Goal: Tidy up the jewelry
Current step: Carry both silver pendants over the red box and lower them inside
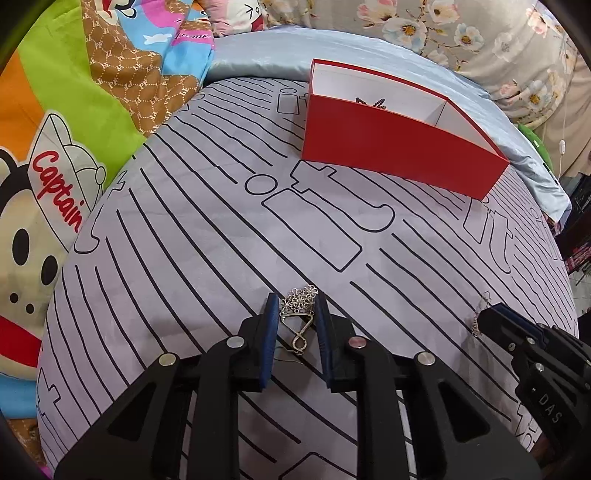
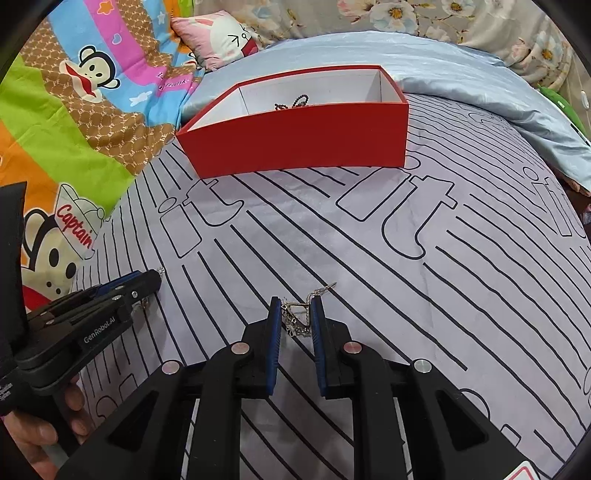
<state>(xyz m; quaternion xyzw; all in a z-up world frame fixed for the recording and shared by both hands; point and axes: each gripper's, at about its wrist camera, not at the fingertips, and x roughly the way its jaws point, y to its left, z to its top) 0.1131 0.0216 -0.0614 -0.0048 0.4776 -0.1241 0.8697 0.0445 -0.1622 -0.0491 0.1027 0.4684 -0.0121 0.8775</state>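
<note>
A silver earring [image 1: 298, 314] with a flower cluster and a figure-eight drop lies on the grey striped bedsheet between the fingers of my left gripper [image 1: 296, 301], which is open around it. A second silver earring [image 2: 295, 312] with a hook lies between the fingers of my right gripper [image 2: 294, 303], also open around it. A red box [image 1: 399, 147] with a white inside stands further back; a dark beaded piece [image 1: 371, 102] lies in it. The box [image 2: 299, 142] and the beaded piece [image 2: 291, 102] also show in the right wrist view.
The right gripper shows at the right edge of the left wrist view [image 1: 491, 315]; the left gripper shows at the left of the right wrist view [image 2: 147, 280]. A colourful cartoon blanket [image 1: 55, 166] lies left. A light blue sheet [image 2: 443, 62] and floral bedding [image 1: 480, 33] lie behind the box.
</note>
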